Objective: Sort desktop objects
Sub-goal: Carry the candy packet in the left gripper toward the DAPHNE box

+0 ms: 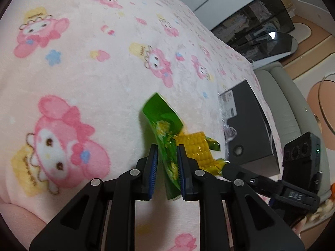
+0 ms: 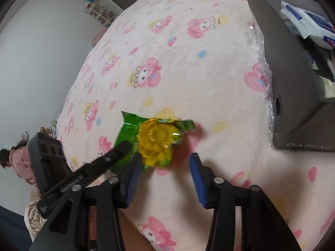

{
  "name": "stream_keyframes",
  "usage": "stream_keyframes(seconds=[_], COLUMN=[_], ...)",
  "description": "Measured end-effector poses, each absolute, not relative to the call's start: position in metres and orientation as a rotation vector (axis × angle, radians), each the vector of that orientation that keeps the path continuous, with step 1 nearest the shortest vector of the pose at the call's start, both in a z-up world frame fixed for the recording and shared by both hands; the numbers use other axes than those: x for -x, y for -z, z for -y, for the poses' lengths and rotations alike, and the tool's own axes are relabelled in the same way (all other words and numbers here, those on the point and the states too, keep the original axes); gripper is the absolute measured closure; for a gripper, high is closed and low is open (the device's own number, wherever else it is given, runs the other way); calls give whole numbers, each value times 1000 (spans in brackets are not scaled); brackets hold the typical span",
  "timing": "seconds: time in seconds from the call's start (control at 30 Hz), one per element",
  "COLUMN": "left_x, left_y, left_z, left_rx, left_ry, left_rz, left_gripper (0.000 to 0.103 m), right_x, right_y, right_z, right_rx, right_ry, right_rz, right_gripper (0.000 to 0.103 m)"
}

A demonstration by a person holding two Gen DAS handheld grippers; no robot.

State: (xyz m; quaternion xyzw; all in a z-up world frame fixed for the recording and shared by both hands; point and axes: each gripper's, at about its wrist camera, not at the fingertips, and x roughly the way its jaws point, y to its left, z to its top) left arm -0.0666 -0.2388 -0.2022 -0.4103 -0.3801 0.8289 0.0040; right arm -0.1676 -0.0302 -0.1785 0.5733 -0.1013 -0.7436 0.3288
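Note:
A vacuum-packed corn cob in a green wrapper [image 1: 167, 131] is lifted off the pink cartoon-print blanket [image 1: 83, 62]. My left gripper [image 1: 167, 152] is shut on the wrapper's green edge, with the yellow cob [image 1: 195, 148] hanging to its right. In the right wrist view the same corn pack [image 2: 156, 141] is seen end on, with the left gripper's black finger [image 2: 117, 150] on its left edge. My right gripper [image 2: 165, 163] is open and empty, just below the pack, its left blue pad [image 2: 132, 177] near the wrapper.
A dark grey box [image 2: 293, 83] stands on the blanket at the right, holding white packets [image 2: 309, 25]; crinkled clear plastic [image 2: 261, 48] lies along its side. The box also shows in the left wrist view [image 1: 249, 125]. A person in pink [image 2: 18, 161] stands far left.

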Motion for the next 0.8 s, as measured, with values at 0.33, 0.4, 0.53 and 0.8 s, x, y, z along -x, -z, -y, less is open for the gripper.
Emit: stream_keyframes(seconds=[0.33,0.4,0.53,0.8], left_x=[73,73,73,70], left_y=[219,220,217,193], left_z=[245,245,242,210], left_rx=[1357,1363,1364,1278], left_ry=[-2511,-2506,-2519,-2524], left_rz=[1276,1279,1236,974], left_gripper=[75,75,76,92], right_x=[188,193,197,164], right_y=[190,190,196,175], right_z=[37,42,53,37], right_rx=[-1529,-1528,-1536,-1428], right_ry=[1983,2004,1956,1953], right_rz=[255,232,204,208], right_gripper=[46,45,46,63])
